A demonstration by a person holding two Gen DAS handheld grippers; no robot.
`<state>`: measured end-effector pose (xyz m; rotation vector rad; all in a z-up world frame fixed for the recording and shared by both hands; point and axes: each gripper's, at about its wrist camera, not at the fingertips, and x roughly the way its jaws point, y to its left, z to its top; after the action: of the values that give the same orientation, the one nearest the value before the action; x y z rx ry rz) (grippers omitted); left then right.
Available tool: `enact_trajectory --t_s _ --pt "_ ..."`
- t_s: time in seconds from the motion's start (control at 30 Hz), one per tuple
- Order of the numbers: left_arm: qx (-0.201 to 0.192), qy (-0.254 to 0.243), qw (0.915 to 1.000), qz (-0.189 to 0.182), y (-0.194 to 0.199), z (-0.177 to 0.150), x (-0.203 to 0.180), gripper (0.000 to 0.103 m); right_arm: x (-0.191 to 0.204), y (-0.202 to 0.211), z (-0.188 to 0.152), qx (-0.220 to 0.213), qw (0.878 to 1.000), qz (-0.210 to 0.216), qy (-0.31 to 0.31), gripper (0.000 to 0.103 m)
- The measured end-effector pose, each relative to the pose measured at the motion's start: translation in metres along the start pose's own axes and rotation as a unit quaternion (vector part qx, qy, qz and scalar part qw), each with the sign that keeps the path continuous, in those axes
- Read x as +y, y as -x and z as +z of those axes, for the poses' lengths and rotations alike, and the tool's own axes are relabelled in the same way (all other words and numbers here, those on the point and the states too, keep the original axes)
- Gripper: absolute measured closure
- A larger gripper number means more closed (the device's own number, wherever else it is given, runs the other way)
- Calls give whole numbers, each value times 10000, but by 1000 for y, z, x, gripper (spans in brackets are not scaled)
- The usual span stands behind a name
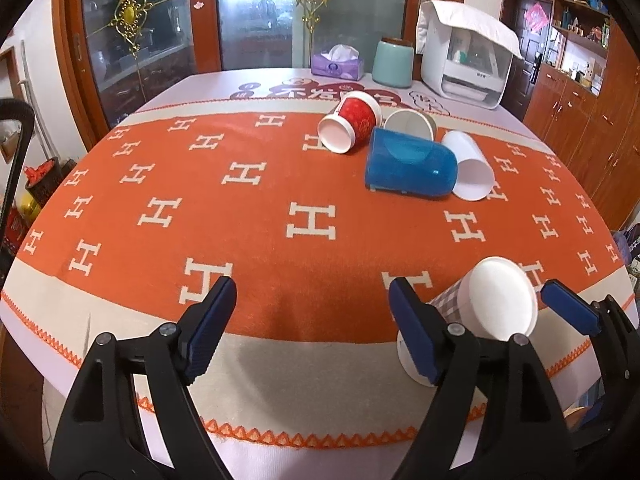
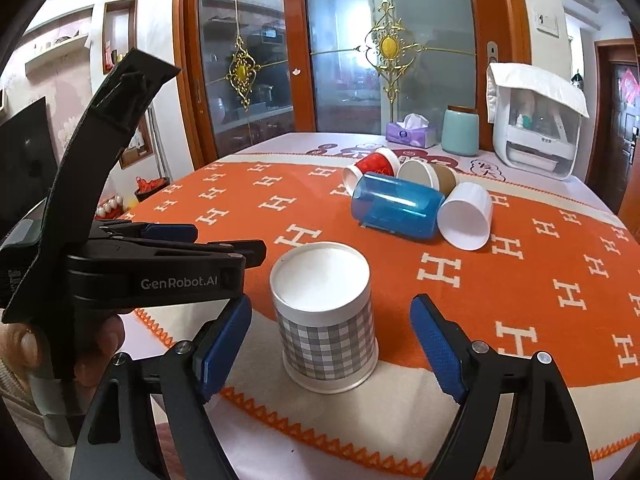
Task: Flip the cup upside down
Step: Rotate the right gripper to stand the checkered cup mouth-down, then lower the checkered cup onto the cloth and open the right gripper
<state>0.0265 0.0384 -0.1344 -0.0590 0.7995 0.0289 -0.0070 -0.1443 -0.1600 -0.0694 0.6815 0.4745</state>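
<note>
Cup [image 2: 326,316] with the checked pattern stands base-up near the table's [image 2: 540,320] front edge, already flipped, between the right gripper's [image 2: 332,344] spread, untouching jaws. Left gripper [image 1: 312,312] is also apart, empty. Four cups [image 2: 416,204] lie unturned far right.

The checked cup [image 2: 326,336] wears a grey-and-white plaid with a plain white base; the blanket [image 2: 460,304] is orange, dotted with cream H shapes; behind lie a blue cup [image 2: 396,210], a red cup [image 2: 374,166], a white cup [image 2: 466,216].
</note>
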Motion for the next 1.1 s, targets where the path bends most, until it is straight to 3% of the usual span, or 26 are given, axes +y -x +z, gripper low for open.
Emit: enact_trajectory --t_s 0.3,0.47,0.63,0.8,1.1 --pt "-303 -26 9995 -2 35 17 -1 26 -16 34 21 -74 9987 -231 -448 20" --pt "-510 -119 9986 27 57 30 -10 25 -24 60 48 -82 9961 -526 -704 20" --pt "-613 -135 9980 -61 77 41 -18 25 -40 80 78 -100 9915 -489 -1198 19" --pt "-785 -136 9968 -35 93 53 -25 20 -41 98 103 -311 9903 -660 -1184 16" --pt "-868 -150 9961 -77 106 63 -30 20 -39 107 122 -407 9895 -742 -1171 14"
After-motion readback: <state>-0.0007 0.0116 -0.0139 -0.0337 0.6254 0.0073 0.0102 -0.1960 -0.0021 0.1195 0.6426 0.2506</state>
